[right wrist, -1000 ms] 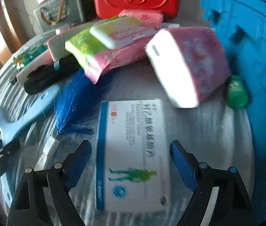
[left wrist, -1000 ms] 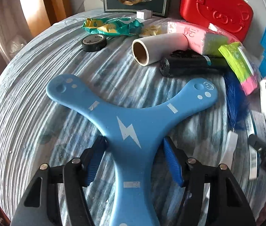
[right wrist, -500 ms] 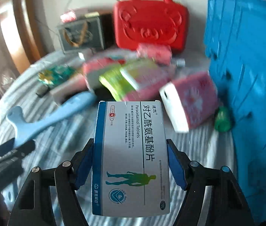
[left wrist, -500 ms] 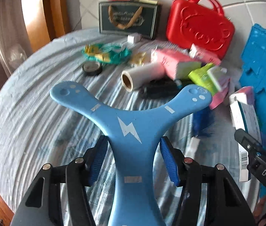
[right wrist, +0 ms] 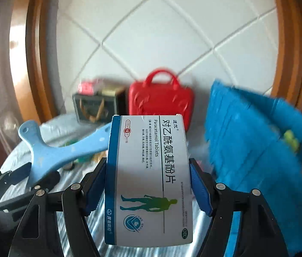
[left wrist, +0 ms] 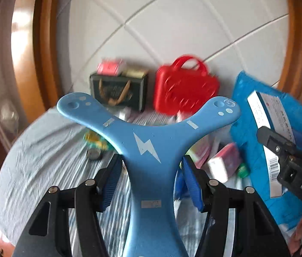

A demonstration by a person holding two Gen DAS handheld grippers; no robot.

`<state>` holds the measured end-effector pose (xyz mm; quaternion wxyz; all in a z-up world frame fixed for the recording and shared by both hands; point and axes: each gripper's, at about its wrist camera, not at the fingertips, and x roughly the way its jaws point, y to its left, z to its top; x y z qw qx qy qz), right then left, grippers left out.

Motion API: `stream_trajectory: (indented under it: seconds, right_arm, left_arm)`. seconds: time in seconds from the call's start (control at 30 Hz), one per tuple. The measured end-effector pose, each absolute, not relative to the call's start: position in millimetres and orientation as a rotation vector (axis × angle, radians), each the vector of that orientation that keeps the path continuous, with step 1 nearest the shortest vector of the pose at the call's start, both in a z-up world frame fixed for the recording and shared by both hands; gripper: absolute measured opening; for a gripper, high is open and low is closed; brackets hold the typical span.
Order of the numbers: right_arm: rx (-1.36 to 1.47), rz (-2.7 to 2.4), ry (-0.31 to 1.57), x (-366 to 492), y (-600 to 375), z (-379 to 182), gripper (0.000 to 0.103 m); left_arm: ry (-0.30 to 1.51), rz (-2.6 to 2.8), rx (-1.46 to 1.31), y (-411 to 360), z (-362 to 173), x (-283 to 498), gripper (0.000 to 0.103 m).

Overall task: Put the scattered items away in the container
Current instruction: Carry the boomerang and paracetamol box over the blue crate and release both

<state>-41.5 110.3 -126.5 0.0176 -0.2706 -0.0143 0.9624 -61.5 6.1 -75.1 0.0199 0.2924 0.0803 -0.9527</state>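
Note:
My left gripper (left wrist: 151,171) is shut on the stem of a light blue three-armed boomerang (left wrist: 148,132) with a white lightning mark, held up off the table. The boomerang (right wrist: 50,152) and the left gripper (right wrist: 22,177) also show at the left of the right wrist view. My right gripper (right wrist: 147,184) is shut on a white and blue tablet box (right wrist: 148,171), its pads against the box's long sides. That box (left wrist: 264,107) and the right gripper (left wrist: 279,147) appear at the right of the left wrist view. The blue slatted container (right wrist: 258,150) stands at the right.
A red plastic case (left wrist: 185,90) and a dark gift bag (left wrist: 118,94) stand at the back against the tiled wall. On the striped tablecloth (left wrist: 44,160) lie a tape roll (left wrist: 94,154), pink packs (left wrist: 223,162) and a small green bottle (left wrist: 243,170).
My right gripper closed on the tablet box and lifted it. My left gripper tightened on the boomerang and raised it well above the table. Both views now tilt up toward the wall.

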Motion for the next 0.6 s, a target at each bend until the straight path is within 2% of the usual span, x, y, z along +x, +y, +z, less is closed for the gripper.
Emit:
stream_trajectory:
  seconds: [0.27,0.6]
  right_arm:
    - [-0.539,2.910,-0.125,2.8,163.5,-33.2,0.072]
    - [-0.481,2.777,-0.169,27.5,344.0,11.5,0.072]
  left_arm:
    - [0.220,-3.121,0.713,66.8,-5.8,-59.6,0.057]
    - [0.137,-3.245,0.742,264.5,48.3,-99.7,0.057]
